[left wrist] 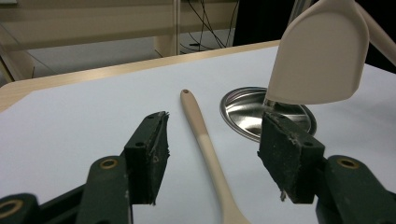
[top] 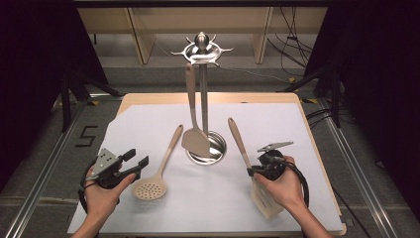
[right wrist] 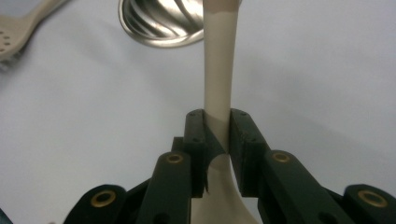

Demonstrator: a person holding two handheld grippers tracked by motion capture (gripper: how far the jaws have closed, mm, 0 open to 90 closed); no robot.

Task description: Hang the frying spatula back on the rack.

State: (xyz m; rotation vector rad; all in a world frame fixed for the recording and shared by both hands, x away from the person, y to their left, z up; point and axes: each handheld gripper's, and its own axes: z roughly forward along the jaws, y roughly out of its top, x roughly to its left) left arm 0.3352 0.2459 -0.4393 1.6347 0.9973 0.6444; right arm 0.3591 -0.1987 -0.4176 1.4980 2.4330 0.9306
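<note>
My right gripper [top: 251, 171] is shut on the handle of a beige slotted turner [top: 265, 199], whose blade sits under the hand near the table's front right. In the right gripper view the jaws [right wrist: 218, 135] clamp that handle [right wrist: 219, 84]. My left gripper [top: 137, 157] is open at the front left, beside a beige skimmer [top: 151, 188] lying on the white sheet. In the left gripper view the skimmer's handle [left wrist: 201, 133] runs along the sheet between the open jaws [left wrist: 215, 126], untouched. A beige spatula [top: 195, 140] hangs from the metal utensil stand [top: 202, 47].
The stand's round steel base [top: 218, 147] sits mid-table on the white sheet [top: 148, 116], with its pole rising behind the hanging spatula [left wrist: 317, 56]. The wooden table edge [top: 208, 96] borders the sheet. Dark tripods and cables stand on the floor around the table.
</note>
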